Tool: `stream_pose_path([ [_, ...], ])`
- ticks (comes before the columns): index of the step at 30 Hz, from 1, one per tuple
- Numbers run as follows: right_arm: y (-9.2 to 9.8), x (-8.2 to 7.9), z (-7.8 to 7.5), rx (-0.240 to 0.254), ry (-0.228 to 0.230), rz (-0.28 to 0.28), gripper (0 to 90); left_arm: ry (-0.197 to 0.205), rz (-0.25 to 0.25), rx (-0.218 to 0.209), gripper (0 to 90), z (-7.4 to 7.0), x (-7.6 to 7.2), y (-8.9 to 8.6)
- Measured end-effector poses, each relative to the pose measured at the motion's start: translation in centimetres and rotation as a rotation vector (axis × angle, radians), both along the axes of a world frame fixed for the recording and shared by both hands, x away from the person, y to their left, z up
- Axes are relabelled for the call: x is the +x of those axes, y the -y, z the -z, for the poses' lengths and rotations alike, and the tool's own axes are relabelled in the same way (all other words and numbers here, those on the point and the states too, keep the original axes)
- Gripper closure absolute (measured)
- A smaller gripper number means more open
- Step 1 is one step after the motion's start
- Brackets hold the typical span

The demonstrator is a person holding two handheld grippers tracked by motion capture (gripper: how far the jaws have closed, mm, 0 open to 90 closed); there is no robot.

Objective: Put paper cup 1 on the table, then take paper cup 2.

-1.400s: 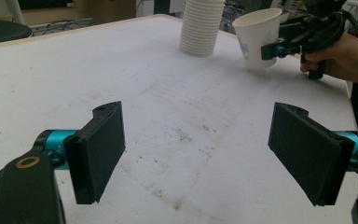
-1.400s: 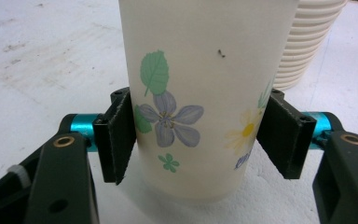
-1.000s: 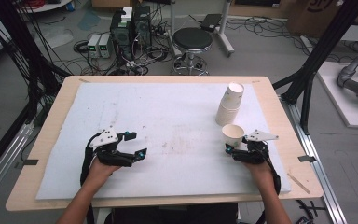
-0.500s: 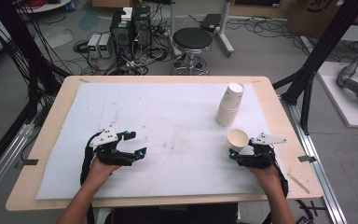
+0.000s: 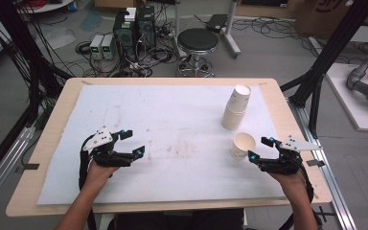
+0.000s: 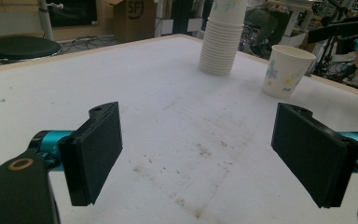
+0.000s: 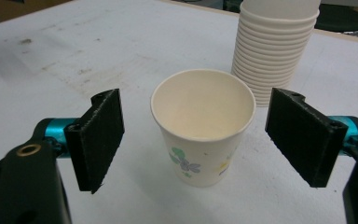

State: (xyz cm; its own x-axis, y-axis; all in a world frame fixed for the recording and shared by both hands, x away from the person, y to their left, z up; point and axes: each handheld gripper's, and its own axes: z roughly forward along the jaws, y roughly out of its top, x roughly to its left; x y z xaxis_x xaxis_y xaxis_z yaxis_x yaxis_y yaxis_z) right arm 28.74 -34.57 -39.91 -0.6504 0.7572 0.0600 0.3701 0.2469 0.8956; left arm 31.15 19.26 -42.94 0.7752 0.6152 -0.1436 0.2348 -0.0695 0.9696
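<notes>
From the high view, my right claw point(image 5: 258, 149) sits at the right side of the table point(image 5: 43, 143), just short of the single paper cup point(image 5: 242, 146). The cup stands upright on the white mat point(image 5: 172, 124), a little nearer to me than the stack of cups point(image 5: 235, 108), which leans slightly. I judge that the cup stands apart from the stack so that it can be handled alone, with room for pads on both sides. My right claw's jaws have just been opening and now stand released, with the cup just beyond their tips and untouched. My left claw point(image 5: 133, 143) rests over the left part of the mat, well apart from both the cup and the stack, and its jaws have just been opening too, with nothing between them.

In the left gripper view, my left claw point(image 6: 196, 158) gapes over bare, stained mat. The stack point(image 6: 221, 42) and the flower-printed cup point(image 6: 286, 70) stand far ahead, toward the right.

In the right gripper view, my right claw point(image 7: 193, 144) frames the cup point(image 7: 203, 128): it stands centred between the two black pads, clear of both, mouth up and empty. The stack point(image 7: 272, 51) stands just behind it to the right, close but not touching as far as I can tell.
</notes>
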Motion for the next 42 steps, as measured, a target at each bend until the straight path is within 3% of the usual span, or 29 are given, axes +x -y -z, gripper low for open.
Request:
stream_pose_path([
  [11,-1.2,0.0,-1.3,-0.002,0.049,-0.008,18.2,0.014,-0.02,-0.008,16.6,-0.1,-0.2,-0.7],
  [16,-1.4,0.1,-1.8,0.003,0.073,-0.006,18.3,0.023,-0.011,-0.032,16.3,-0.2,-0.3,-1.0],
  [26,-1.5,0.0,-1.9,0.003,0.07,-0.007,18.3,0.029,-0.01,-0.019,16.4,-0.3,-0.5,-0.8],
  [42,-1.5,0.0,-2.1,0.009,0.063,-0.015,18.3,0.028,-0.004,-0.034,16.3,-0.2,-0.3,-1.0],
])
